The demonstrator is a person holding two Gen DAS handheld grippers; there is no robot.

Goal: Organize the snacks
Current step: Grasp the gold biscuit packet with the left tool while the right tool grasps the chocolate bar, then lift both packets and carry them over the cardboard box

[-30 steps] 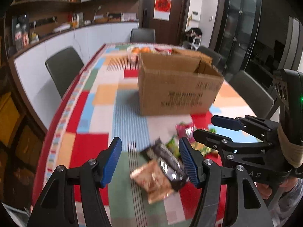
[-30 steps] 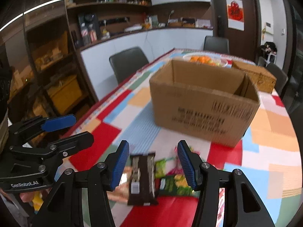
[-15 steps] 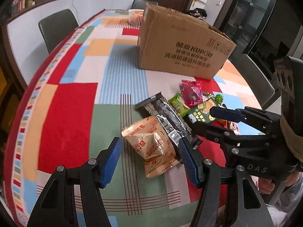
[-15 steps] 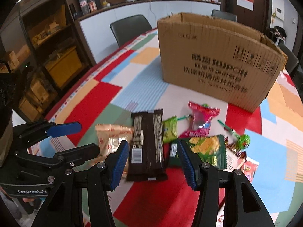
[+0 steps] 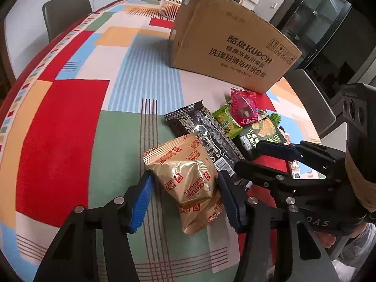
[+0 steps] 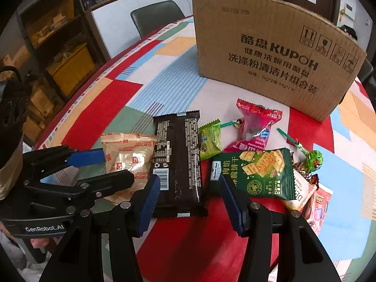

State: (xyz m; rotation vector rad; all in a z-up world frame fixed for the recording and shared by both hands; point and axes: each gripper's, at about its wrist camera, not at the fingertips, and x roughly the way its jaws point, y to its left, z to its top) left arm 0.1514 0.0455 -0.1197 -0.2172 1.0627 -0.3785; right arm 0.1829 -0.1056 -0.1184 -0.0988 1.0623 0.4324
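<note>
A gold Fortune Biscuits packet (image 5: 188,178) lies on the patchwork tablecloth, and my open left gripper (image 5: 185,197) straddles it without closing. It also shows in the right wrist view (image 6: 128,157). My open right gripper (image 6: 190,197) straddles the near end of a long black snack bar (image 6: 177,162). Beside the bar lie a small green packet (image 6: 209,138), a red hawthorn packet (image 6: 255,127), a dark green cracker bag (image 6: 258,174) and a green lollipop (image 6: 313,158). A brown cardboard box (image 6: 270,54) stands behind the snacks.
More small packets (image 6: 315,202) lie at the right edge of the pile. A white basket (image 5: 169,4) stands behind the box. Grey chairs (image 5: 68,11) ring the table. Shelves with yellow bins (image 6: 70,63) stand to the left.
Both grippers have dropped down and forward toward the snacks. The left now straddles the gold biscuit packet, and the right straddles the black bar. Both stay open.
</note>
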